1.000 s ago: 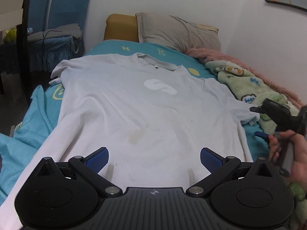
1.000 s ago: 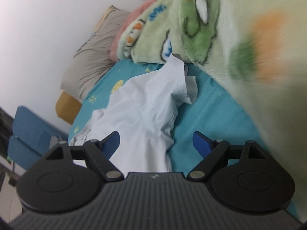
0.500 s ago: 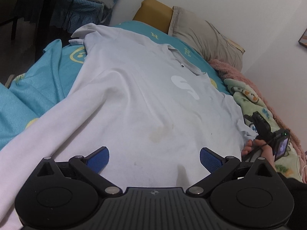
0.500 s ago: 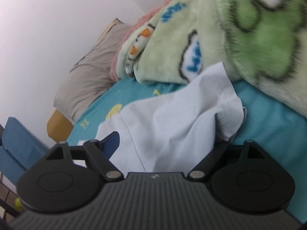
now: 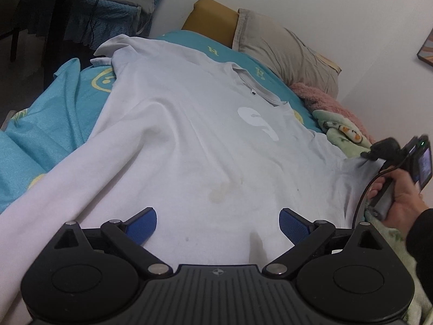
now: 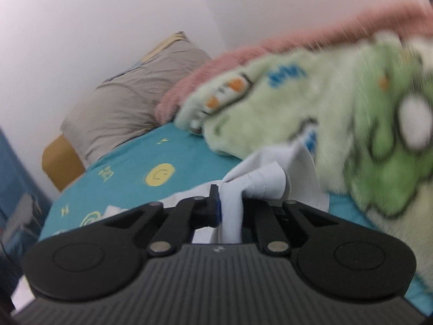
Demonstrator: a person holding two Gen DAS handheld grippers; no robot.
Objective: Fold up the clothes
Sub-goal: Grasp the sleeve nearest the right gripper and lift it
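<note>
A white T-shirt (image 5: 194, 146) with a pale logo lies spread face up on the teal bedsheet (image 5: 54, 124). My left gripper (image 5: 217, 223) hovers open over the shirt's lower part, its blue pads wide apart with nothing between them. At the right edge of the left wrist view, a hand holds my right gripper (image 5: 369, 154) at the shirt's right sleeve. In the right wrist view that gripper (image 6: 230, 205) is shut on the bunched white sleeve (image 6: 259, 181), which is lifted a little off the sheet.
A green cartoon blanket (image 6: 338, 108) and a pink fleece (image 6: 270, 54) lie along the wall on the right. A grey pillow (image 5: 286, 51) and a mustard cushion (image 5: 211, 16) are at the head. Blue-covered chairs (image 5: 89, 19) stand left of the bed.
My right gripper went from open to shut on the shirt's right sleeve and raised it. My left gripper stayed open above the shirt's hem, with its view tilting.
</note>
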